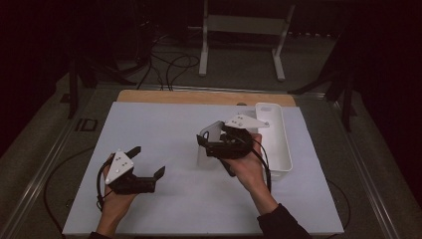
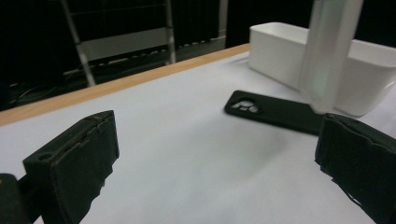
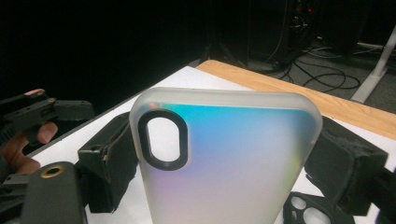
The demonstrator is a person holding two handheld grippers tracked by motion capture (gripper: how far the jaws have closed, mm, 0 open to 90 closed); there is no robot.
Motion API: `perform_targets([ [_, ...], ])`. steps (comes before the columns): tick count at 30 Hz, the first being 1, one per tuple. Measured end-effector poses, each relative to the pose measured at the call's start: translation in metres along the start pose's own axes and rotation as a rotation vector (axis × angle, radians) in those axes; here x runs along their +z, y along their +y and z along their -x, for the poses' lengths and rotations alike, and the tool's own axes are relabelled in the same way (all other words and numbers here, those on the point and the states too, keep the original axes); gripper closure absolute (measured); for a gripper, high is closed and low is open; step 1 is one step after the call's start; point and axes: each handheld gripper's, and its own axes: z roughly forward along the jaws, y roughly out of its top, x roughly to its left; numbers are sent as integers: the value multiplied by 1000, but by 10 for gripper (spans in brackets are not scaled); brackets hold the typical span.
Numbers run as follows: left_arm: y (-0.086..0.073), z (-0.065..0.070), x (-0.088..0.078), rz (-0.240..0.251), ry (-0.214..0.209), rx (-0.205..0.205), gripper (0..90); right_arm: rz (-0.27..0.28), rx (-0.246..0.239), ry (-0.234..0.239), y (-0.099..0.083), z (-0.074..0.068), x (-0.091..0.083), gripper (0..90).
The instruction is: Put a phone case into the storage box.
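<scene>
Frosted plastic, the translucent phone case [image 3: 224, 158] stands upright, clamped by its sides in your right gripper [image 1: 209, 142] near the white tray [image 1: 278, 149] at the table's [image 1: 164, 124] right edge, presumably for binning. Your left gripper [image 1: 149, 162] gapes empty. A black case [image 2: 275, 112] lies flat, half hidden.

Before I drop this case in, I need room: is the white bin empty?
Cannot tell fully. The white bin shows only bare white inside from the high view, but the right gripper and its translucent phone case hide part.
</scene>
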Motion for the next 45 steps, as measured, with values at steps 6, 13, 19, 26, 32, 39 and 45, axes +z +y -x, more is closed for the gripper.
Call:
perform_targets([
  [6,-19,-8,-12,-20,31,-15,2,2,-1,-4,2,1,-1,169],
  [13,-35,-13,-20,-31,55,-23,2,2,-2,-16,5,3,-2,169],
  [19,-41,-17,-25,-14,69,-41,2,3,-12,-28,9,5,-4,169],
  [26,-45,-15,-22,-29,66,-29,1,10,-10,-50,15,11,-6,169],
  [32,-45,-14,-22,-33,66,-26,2,15,2,-70,20,19,-6,169],
  [39,-46,-15,-22,-34,65,-32,2,16,13,-91,26,29,-6,169],
  [45,-47,-15,-22,-40,67,-34,2,13,21,-121,30,39,-6,169],
])
